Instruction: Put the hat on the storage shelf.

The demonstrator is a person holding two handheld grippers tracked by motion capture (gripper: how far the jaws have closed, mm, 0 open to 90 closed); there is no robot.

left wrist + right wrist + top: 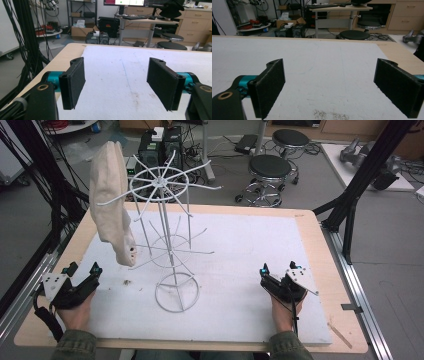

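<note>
Lower left of the high view: left gripper (82,270) rested low on the tabletop (320,250), jaws apart w/ nothing between them. In the left gripper view its black pads (75,83) stood wide over bare white mat (120,82), clamped on nothing.

Just up and right of it, upper left of the high view: a cream cloth (111,200) hung from an arm of the white wire rack (167,240), draped down to about mid-height, lower end above the mat and near the left gripper but apart from it. Rack stood upright left of centre, ring base on the mat, spokes fanning out at the top. Small dark speck (126,282) on the mat just left of the base.

Lower right of the high view: right gripper (278,269) held in a hand (282,312), well apart from rack and cloth, jaws also apart and empty; right gripper view showed pads (268,87) wide open over the mat, some grey crumbs (329,114) at bottom centre.

Background top: black stools (270,170) on the floor beyond the tabletop
</note>
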